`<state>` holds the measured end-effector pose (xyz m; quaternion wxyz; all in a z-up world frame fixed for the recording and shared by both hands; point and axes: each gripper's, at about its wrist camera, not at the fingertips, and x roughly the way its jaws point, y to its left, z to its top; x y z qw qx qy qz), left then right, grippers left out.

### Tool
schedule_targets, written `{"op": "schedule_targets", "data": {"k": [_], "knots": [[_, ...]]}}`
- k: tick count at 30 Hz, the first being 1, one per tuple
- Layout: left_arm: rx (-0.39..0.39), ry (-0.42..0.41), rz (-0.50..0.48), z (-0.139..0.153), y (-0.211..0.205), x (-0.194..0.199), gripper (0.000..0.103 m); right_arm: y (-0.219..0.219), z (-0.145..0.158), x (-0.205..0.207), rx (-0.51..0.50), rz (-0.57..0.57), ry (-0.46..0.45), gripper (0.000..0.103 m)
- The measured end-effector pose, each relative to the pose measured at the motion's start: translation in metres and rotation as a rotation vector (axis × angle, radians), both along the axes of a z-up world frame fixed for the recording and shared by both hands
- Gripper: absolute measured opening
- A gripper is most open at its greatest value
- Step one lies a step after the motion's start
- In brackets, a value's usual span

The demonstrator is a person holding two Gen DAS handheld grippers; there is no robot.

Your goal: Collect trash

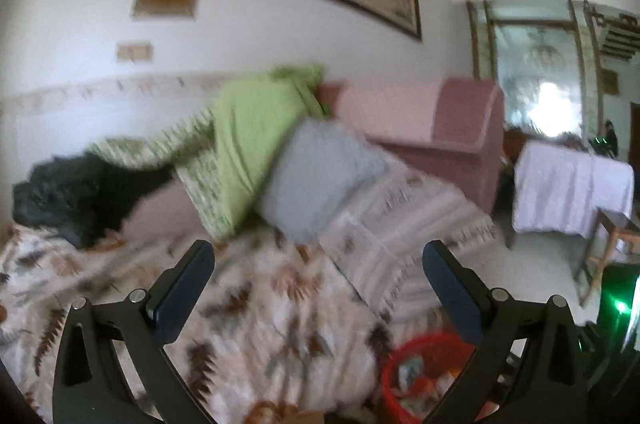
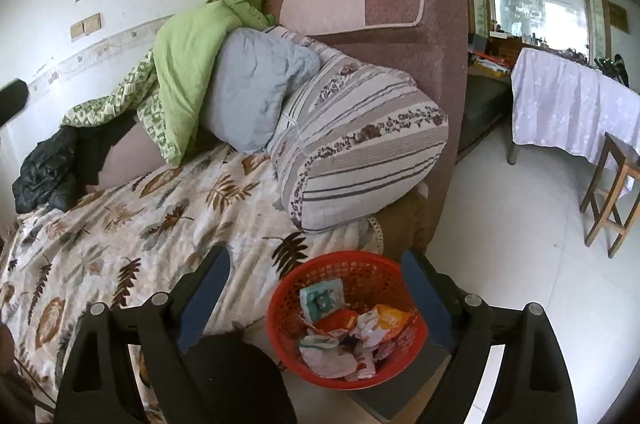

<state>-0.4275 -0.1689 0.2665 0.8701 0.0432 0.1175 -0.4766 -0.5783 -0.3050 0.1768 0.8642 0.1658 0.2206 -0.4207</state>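
A red mesh basket (image 2: 288,308) stands on the floor beside the sofa, holding several crumpled wrappers (image 2: 352,336) and a small teal packet (image 2: 322,298). My right gripper (image 2: 316,264) hovers above it, open, with nothing pressed between its dark fingers (image 2: 208,288). In the blurred left wrist view the same basket (image 1: 390,376) shows at the bottom right. There my left gripper (image 1: 318,256) is open and empty over the leaf-patterned sofa cover (image 1: 260,324).
The pink sofa (image 2: 404,3) carries a striped cushion (image 2: 360,151), a grey pillow (image 2: 256,83), a green blanket (image 2: 188,55) and black clothing (image 2: 52,163). A cloth-covered table (image 2: 572,103) and a wooden stool (image 2: 612,191) stand at the right on the tiled floor (image 2: 512,224).
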Motion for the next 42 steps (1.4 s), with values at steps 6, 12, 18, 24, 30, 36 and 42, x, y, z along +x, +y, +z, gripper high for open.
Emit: {"op": "schedule_targets", "data": {"k": [6, 12, 18, 24, 30, 36, 42], "knots": [[0.206, 0.043, 0.041, -0.041, -0.04, 0.003, 0.103, -0.013, -0.021, 0.003, 0.051, -0.008, 0.032, 0.09], [0.343, 0.117, 0.051, -0.074, -0.064, 0.012, 0.103, -0.026, -0.035, 0.001, 0.086, -0.041, 0.068, 0.09], [0.404, 0.166, 0.062, -0.088, -0.073, 0.021, 0.103, -0.034, -0.043, 0.002, 0.117, -0.059, 0.096, 0.09], [0.412, 0.199, 0.069, -0.091, -0.073, 0.029, 0.103, -0.033, -0.046, 0.01, 0.121, -0.043, 0.115, 0.09], [0.416, 0.221, 0.057, -0.092, -0.072, 0.031, 0.103, -0.03, -0.047, 0.015, 0.121, -0.033, 0.129, 0.09], [0.422, 0.235, 0.049, -0.094, -0.073, 0.031, 0.103, -0.03, -0.047, 0.015, 0.119, -0.035, 0.131, 0.09], [0.439, 0.252, 0.043, -0.099, -0.075, 0.03, 0.103, -0.031, -0.049, 0.012, 0.12, -0.058, 0.13, 0.09]]}}
